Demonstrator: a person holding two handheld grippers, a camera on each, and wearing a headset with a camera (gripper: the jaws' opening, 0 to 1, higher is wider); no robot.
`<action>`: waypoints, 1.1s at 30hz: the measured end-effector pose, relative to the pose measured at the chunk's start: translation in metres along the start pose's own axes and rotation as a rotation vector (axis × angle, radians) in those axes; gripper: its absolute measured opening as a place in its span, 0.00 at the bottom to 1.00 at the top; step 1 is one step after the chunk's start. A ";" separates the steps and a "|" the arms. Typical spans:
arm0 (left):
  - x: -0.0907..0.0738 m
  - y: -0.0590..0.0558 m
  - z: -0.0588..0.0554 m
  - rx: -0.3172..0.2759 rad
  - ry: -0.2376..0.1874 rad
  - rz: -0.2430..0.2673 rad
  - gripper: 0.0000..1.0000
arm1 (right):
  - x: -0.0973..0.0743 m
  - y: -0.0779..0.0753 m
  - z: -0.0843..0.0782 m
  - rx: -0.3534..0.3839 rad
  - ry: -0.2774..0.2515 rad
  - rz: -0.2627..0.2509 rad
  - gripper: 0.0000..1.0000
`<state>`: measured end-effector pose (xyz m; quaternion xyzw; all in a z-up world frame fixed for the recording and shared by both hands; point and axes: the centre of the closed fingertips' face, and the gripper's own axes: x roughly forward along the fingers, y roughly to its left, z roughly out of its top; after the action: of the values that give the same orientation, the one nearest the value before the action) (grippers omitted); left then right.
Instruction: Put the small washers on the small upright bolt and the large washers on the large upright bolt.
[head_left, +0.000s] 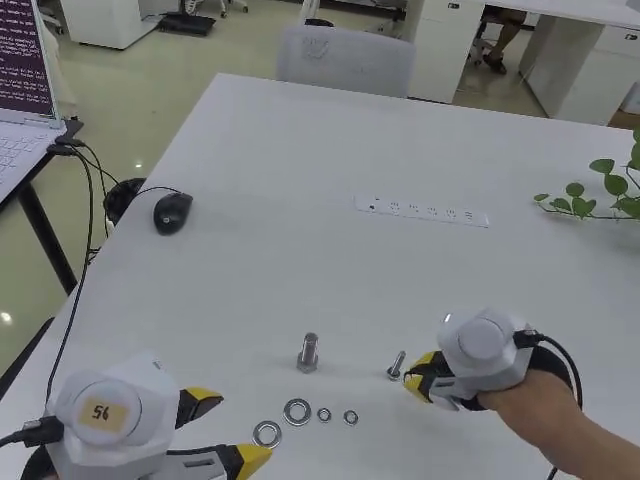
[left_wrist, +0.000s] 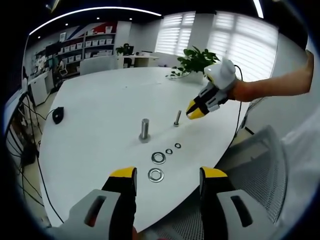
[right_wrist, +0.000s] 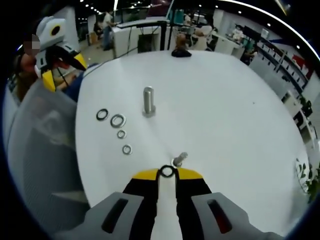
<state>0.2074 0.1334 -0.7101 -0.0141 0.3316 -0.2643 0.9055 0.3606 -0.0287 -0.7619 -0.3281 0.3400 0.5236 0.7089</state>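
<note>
Washer (right_wrist: 167, 171) is pinched in my right gripper (right_wrist: 167, 176). Small bolt (right_wrist: 180, 159) stands up just ahead. My left gripper (left_wrist: 169, 173) is wide apart and empty.

Table (head_left: 300, 250) white; lg bolt (head_left: 308, 353), washers (head_left: 297, 411) silver; right hand-held gripper (right_wrist: 166, 174) tips yellow/blk; mouse (head_left: 172, 212) blk.

Left gripper (head_left: 228, 430) sits low at the near left, jaws spread wide, nothing between them. Right gripper (head_left: 415, 378) is out at the right, tips angled down and to the left, carried on a bare forearm (head_left: 560, 430) coming in from the lower right. Its jaws are pinched together on a washer (right_wrist: 166, 171) right at the tips.
</note>
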 end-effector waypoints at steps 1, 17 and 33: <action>0.000 0.000 0.000 0.000 -0.001 -0.001 0.50 | -0.002 -0.003 0.002 -0.011 0.001 -0.006 0.13; -0.001 0.002 0.001 -0.005 -0.008 0.006 0.50 | 0.004 -0.021 0.018 -0.133 0.078 0.030 0.13; -0.004 0.003 -0.001 -0.019 -0.011 0.014 0.50 | 0.009 -0.021 0.015 -0.144 0.113 0.052 0.13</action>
<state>0.2057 0.1379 -0.7095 -0.0218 0.3294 -0.2549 0.9089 0.3847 -0.0161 -0.7588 -0.3984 0.3491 0.5457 0.6494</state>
